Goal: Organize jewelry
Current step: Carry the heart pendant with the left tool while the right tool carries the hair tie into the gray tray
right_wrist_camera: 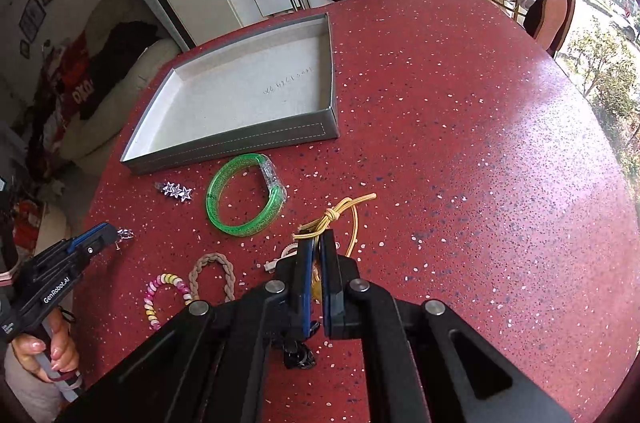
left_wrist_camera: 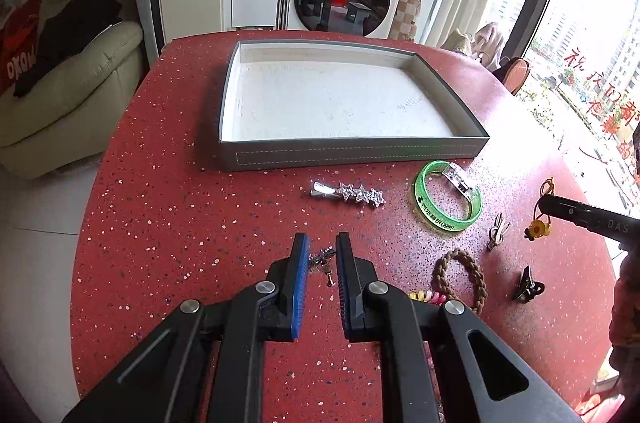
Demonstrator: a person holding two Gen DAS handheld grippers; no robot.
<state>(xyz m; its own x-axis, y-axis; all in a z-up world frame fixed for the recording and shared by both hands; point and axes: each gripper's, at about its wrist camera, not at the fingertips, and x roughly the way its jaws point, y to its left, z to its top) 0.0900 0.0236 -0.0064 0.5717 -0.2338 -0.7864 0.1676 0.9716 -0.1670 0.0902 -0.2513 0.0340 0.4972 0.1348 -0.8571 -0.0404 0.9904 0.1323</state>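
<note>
Red speckled round table (left_wrist_camera: 160, 223), w/ a shallow grey tray (left_wrist_camera: 352, 153) on its far half: white lining, stitched outer wall, nothing in it.

Jewelry lies loose on the table betw. tray and grippers. Green translucent bangle (left_wrist_camera: 446, 197) w/ clear clasp block, flat, just in front of the tray's near-right corner. Silver hair clip w/ three stars (left_wrist_camera: 350, 194) left of the bangle, also near the tray's front wall. Braided tan bracelet (left_wrist_camera: 460, 277) closer in, touching a pastel bead bracelet (right_wrist_camera: 166, 297) on its near side. Small metal clip (left_wrist_camera: 497, 231) and a dark claw clip (left_wrist_camera: 528, 285) to the right of the braid, apart from each other.

Left gripper (left_wrist_camera: 322, 255): black frame, blue pads, pointing steeply down at the table. Jaws nearly together, pinching a small silver sparkly piece (left_wrist_camera: 322, 259) — earring-like, a pin hanging below; right-wrist view shows it at the tips, clear of the table (right_wrist_camera: 125, 235). A hand (right_wrist_camera: 48, 351) grips the handle low at the left edge of that view.

Right gripper (right_wrist_camera: 318, 239): also angled steeply down, jaws closed tight on a yellow-gold cord hair tie (right_wrist_camera: 340, 209) just below its knot; the loop hangs to the right and under the tips. In the left-wrist view a small yellow flower charm (left_wrist_camera: 538, 230) dangles from that cord under the gripper's tip, above the table near the right rim.
</note>
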